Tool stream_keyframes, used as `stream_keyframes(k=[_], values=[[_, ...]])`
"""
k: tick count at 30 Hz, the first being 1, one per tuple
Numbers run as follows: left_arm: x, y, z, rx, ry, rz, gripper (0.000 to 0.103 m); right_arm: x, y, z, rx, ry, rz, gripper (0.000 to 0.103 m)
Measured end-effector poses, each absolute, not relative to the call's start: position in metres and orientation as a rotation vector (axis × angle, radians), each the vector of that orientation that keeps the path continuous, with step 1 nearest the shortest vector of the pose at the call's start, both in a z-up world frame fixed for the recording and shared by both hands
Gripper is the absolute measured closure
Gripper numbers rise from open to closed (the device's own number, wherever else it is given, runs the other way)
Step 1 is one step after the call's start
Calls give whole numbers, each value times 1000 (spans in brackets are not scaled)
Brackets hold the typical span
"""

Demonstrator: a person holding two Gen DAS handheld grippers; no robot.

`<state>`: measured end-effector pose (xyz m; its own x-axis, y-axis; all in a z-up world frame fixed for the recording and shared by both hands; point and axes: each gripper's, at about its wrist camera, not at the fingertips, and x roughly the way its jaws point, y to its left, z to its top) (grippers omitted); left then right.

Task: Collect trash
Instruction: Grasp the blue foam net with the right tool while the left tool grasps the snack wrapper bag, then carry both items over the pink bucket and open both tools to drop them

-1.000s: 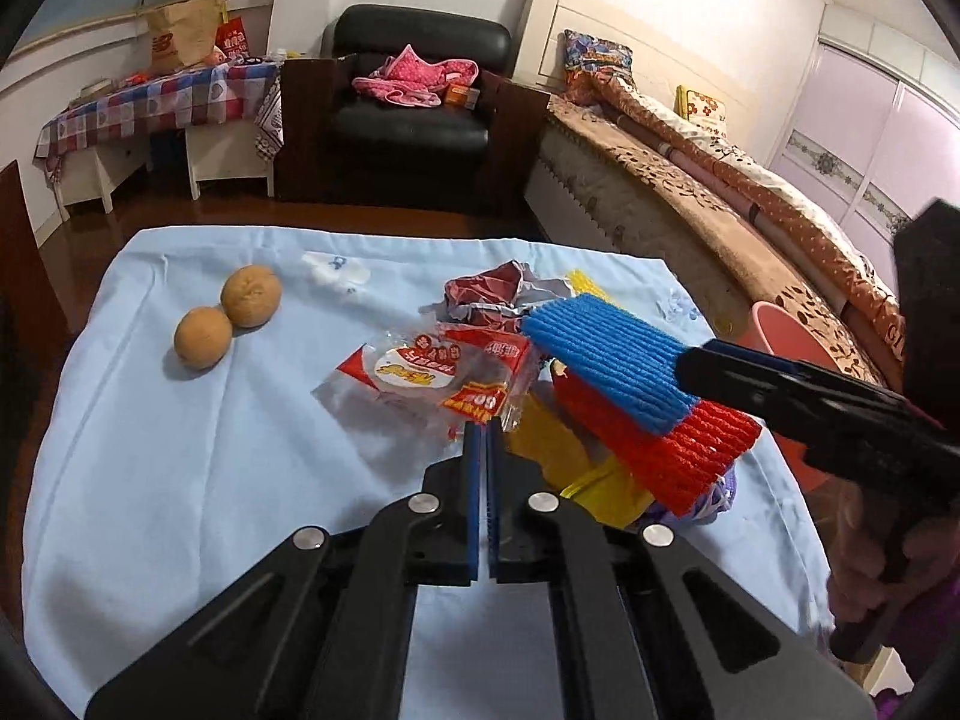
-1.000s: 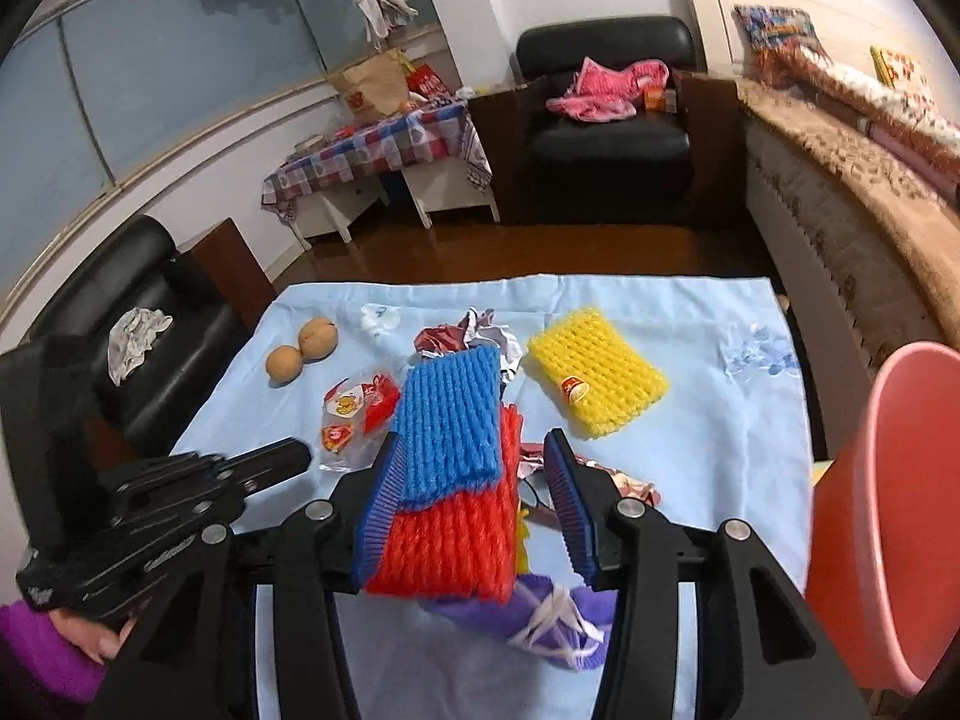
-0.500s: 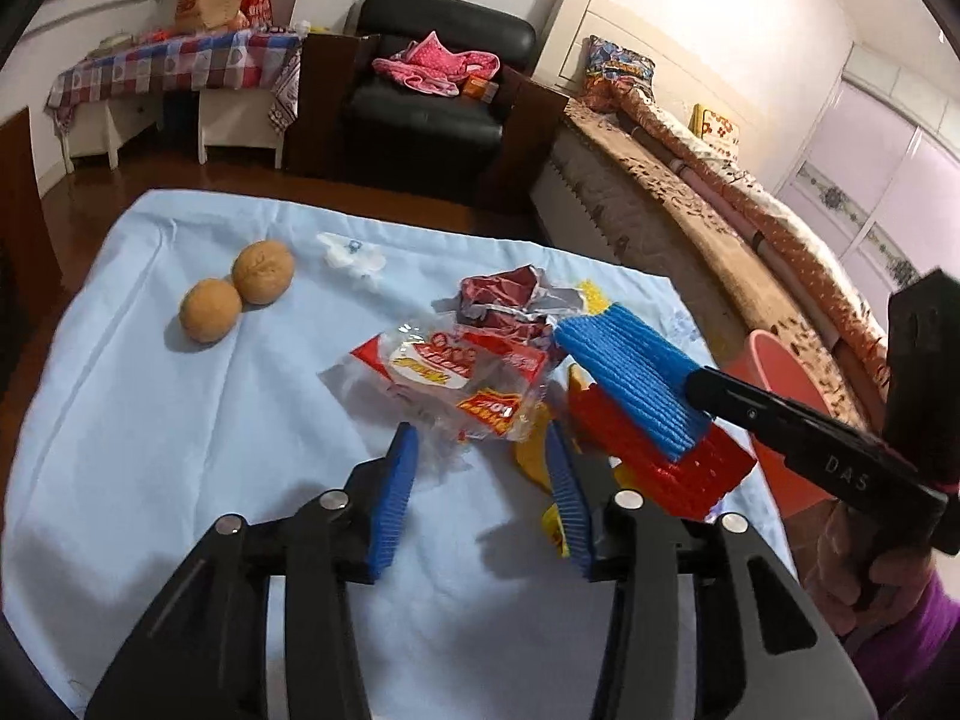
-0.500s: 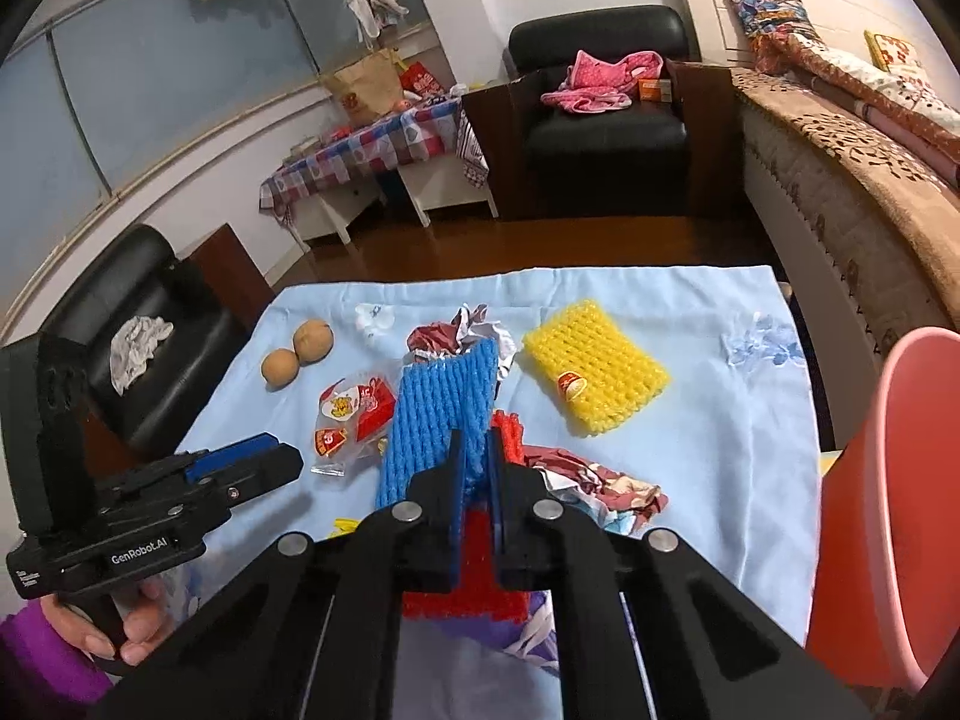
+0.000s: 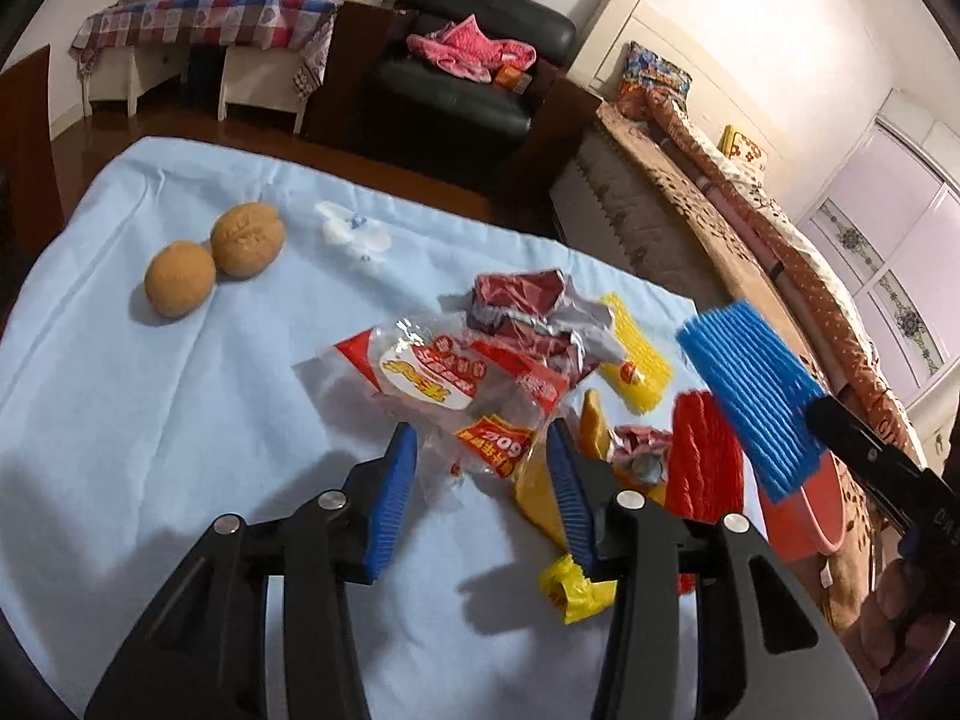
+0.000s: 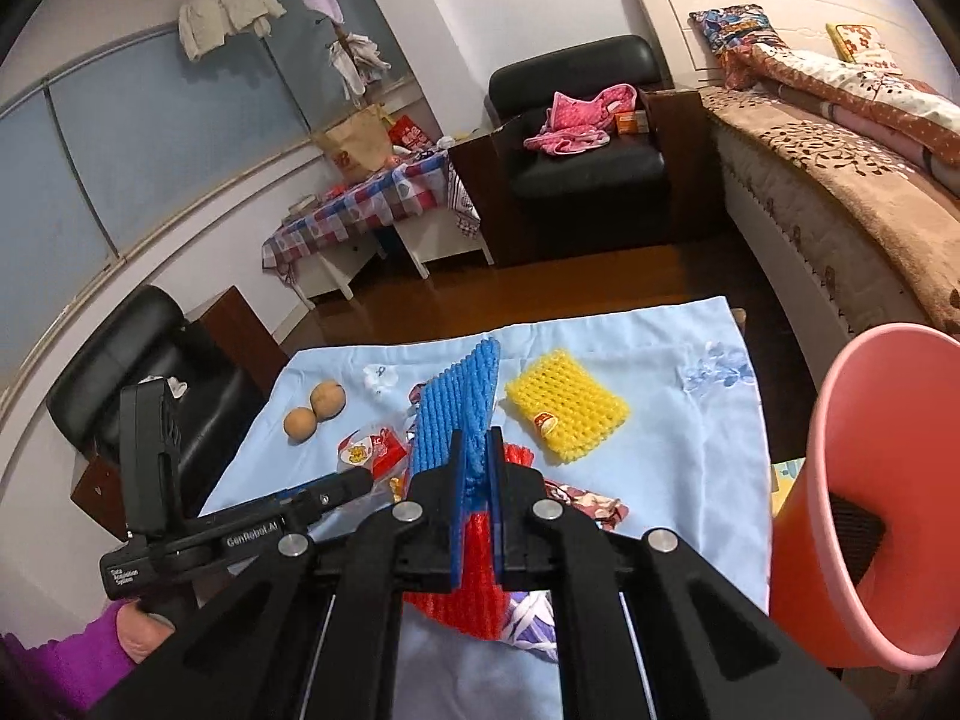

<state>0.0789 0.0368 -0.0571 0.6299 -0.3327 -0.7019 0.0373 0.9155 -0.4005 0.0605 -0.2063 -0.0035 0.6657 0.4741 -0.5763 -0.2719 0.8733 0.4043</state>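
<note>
A: What does the trash look like?
B: A blue ribbed foam net (image 6: 459, 414), raised above the light-blue table (image 5: 150, 420).
A: The tools?
B: Right gripper (image 6: 477, 480) pinches it; left gripper (image 5: 480, 468), spread but closing, straddles a clear wrapper (image 5: 456, 390).

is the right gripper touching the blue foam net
Touching. In the right wrist view the right gripper is shut on the blue foam net, whose lower edge is pinched between the pads.

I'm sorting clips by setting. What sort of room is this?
Most likely a lived-in bedroom at home: a bed with a brown patterned blanket, a black leather armchair and a checked-cloth side table.
</note>
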Motion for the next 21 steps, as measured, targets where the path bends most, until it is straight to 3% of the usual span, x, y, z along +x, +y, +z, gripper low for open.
stream_keyframes(k=[1, 2, 9, 21], values=[[79, 37, -56, -360, 861, -211, 65, 60, -207, -4, 300, 730, 425, 97], [79, 37, -56, -355, 861, -215, 79, 58, -209, -4, 304, 731, 422, 97], [74, 33, -48, -323, 847, -219, 101, 50, -221, 3, 329, 702, 407, 97], [52, 7, 5, -259, 741, -312, 101, 31, -267, 20, 405, 614, 327, 97]])
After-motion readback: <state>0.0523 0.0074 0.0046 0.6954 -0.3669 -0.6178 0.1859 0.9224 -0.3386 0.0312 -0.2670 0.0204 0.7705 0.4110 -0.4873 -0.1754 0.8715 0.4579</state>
